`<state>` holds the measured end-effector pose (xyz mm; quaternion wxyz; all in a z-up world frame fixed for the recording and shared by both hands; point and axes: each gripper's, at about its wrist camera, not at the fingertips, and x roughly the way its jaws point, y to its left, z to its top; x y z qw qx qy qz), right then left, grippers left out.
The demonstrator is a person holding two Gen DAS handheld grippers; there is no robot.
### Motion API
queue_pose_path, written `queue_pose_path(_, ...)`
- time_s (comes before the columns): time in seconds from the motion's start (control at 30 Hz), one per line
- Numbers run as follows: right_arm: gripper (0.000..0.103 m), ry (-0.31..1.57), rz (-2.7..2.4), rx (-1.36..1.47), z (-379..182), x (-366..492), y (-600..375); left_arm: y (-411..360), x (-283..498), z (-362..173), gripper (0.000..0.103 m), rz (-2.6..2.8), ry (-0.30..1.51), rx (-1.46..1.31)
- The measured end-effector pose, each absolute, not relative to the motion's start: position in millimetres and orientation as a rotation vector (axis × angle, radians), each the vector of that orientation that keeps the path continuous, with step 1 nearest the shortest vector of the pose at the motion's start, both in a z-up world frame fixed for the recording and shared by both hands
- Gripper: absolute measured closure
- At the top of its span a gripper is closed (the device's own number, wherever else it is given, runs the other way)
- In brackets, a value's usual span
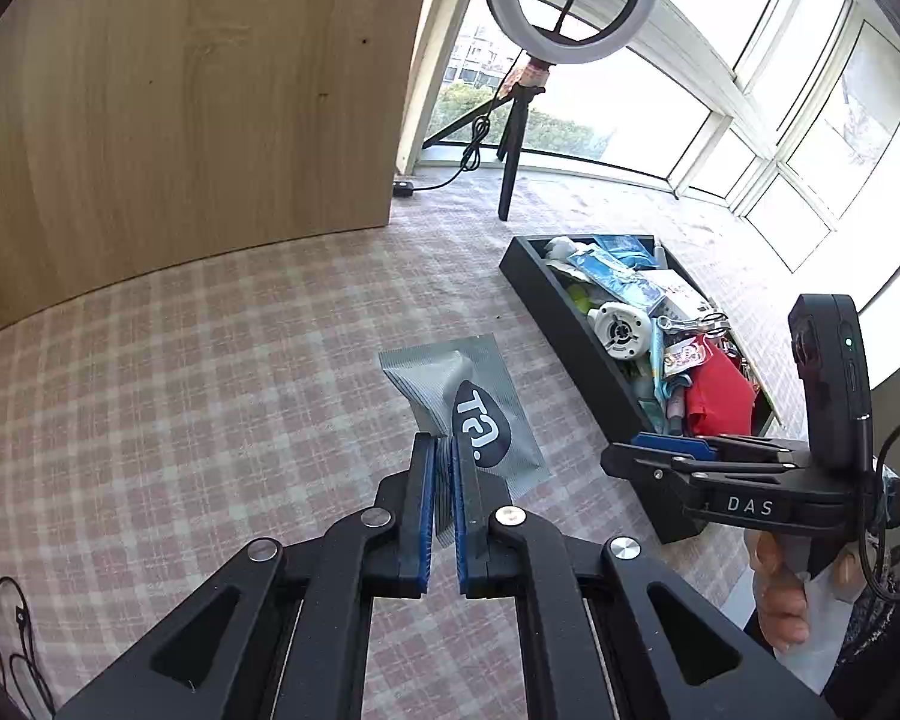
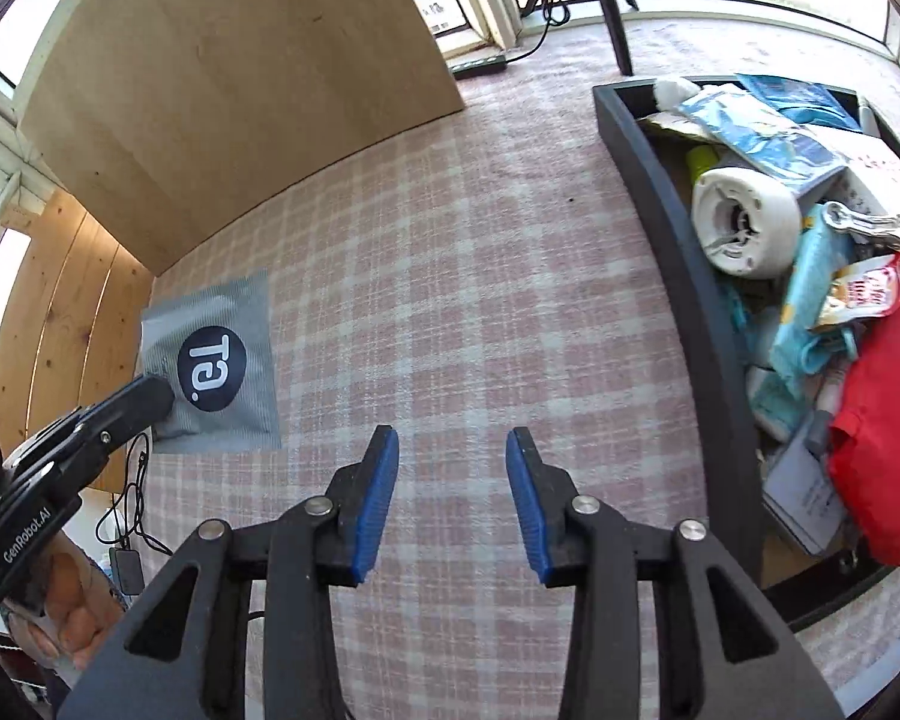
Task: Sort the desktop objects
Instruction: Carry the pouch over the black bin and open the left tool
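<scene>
checked cloth covers the surface (image 1: 210,360); your left gripper (image 1: 444,450) pinches the grey sachet (image 1: 480,396) by its edge (clear of the tray (image 1: 570,324)), while your right gripper (image 2: 453,450) hangs apart, free for another pick.

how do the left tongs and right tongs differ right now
The left tongs are shut on the grey sachet; the right tongs are open and hold nothing. The left tongs sit at the sachet, out on the checked cloth; the right tongs hang nearer the black tray. Both have blue pads on black fingers.
</scene>
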<state>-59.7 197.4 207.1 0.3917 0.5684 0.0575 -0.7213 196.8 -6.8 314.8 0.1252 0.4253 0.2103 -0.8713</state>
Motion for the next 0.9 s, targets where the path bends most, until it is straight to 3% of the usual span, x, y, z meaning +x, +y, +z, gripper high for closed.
queue_pose_path(0.5,0.057,0.142,-2.079,1.374,246,-179,431,143,-1,338,0.098,-2.678,0.550,1.273)
queue_pose_path(0.8,0.056,0.112,-2.115,1.429,231,-235,505,218,-59,326,0.098,-2.721,0.500,1.350)
queue_pose_path(0.87,0.056,0.116,-2.108,1.434,230,-240,513,227,-66,322,0.092,-2.698,0.446,1.381)
queue_pose_path(0.9,0.056,0.119,-2.104,1.433,229,-242,516,230,-69,318,0.083,-2.666,0.435,1.399)
